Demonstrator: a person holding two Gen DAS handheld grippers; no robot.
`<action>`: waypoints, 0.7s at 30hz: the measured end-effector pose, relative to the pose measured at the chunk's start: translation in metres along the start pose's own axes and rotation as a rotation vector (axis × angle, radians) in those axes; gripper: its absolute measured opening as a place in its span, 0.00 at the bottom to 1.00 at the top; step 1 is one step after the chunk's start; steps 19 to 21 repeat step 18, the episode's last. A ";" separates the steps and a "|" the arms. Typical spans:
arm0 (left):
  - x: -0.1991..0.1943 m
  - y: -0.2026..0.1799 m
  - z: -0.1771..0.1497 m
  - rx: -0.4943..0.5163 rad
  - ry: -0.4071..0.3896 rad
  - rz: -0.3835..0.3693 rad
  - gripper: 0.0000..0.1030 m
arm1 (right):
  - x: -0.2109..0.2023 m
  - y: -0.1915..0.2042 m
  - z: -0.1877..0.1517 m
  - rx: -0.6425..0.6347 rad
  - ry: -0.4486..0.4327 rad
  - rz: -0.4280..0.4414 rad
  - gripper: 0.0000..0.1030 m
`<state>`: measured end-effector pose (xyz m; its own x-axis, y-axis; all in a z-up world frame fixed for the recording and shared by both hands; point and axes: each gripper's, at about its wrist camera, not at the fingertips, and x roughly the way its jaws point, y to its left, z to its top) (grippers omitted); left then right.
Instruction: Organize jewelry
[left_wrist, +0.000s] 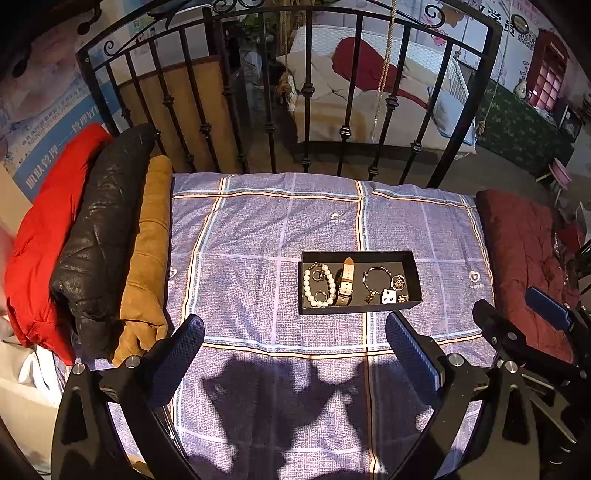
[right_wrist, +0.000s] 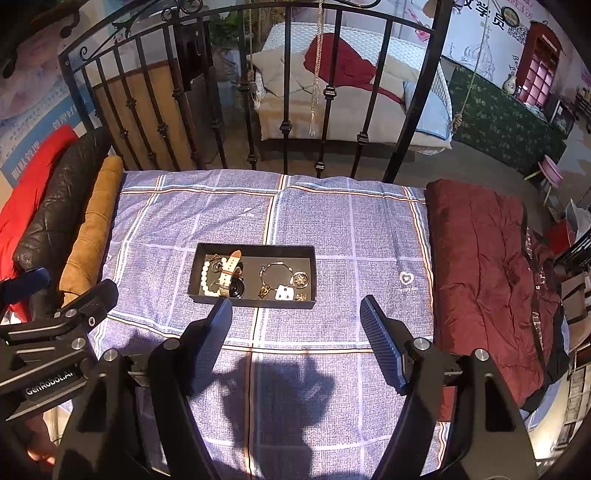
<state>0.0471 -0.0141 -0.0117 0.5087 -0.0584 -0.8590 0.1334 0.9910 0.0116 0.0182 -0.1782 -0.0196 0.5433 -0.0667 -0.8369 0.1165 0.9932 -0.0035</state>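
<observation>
A shallow black box (left_wrist: 356, 255) (right_wrist: 255, 249) lies on the checked purple bedsheet. Inside it are a pearl bracelet (left_wrist: 309, 291) (right_wrist: 204, 277), a tan-strapped watch (left_wrist: 346, 282) (right_wrist: 229, 267), a thin chain bracelet (left_wrist: 373, 275) (right_wrist: 275, 271), a white earring card (left_wrist: 388, 295) (right_wrist: 284, 294) and small gold pieces (left_wrist: 399, 282) (right_wrist: 300, 279). My left gripper (left_wrist: 295, 328) hovers open just in front of the box, nothing between its fingers. My right gripper (right_wrist: 295, 308) also stands open in front of the box, empty. The right gripper's fingers (left_wrist: 491, 317) show at the right edge of the left wrist view.
Folded jackets, red (left_wrist: 48, 229), black (left_wrist: 96, 236) and tan (left_wrist: 147, 258), are stacked at the left of the bed. A dark red quilt (right_wrist: 487, 280) lies on the right. A black iron bed rail (left_wrist: 306, 92) stands behind the sheet.
</observation>
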 end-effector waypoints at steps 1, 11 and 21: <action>0.001 0.000 0.000 -0.001 0.002 -0.002 0.94 | 0.000 0.000 0.000 0.001 0.001 0.000 0.70; -0.006 0.001 -0.001 0.003 -0.045 0.003 0.94 | 0.003 0.003 0.001 -0.007 0.001 0.000 0.70; -0.002 0.002 0.000 -0.006 -0.016 0.003 0.94 | 0.003 0.003 0.001 -0.012 0.000 0.001 0.70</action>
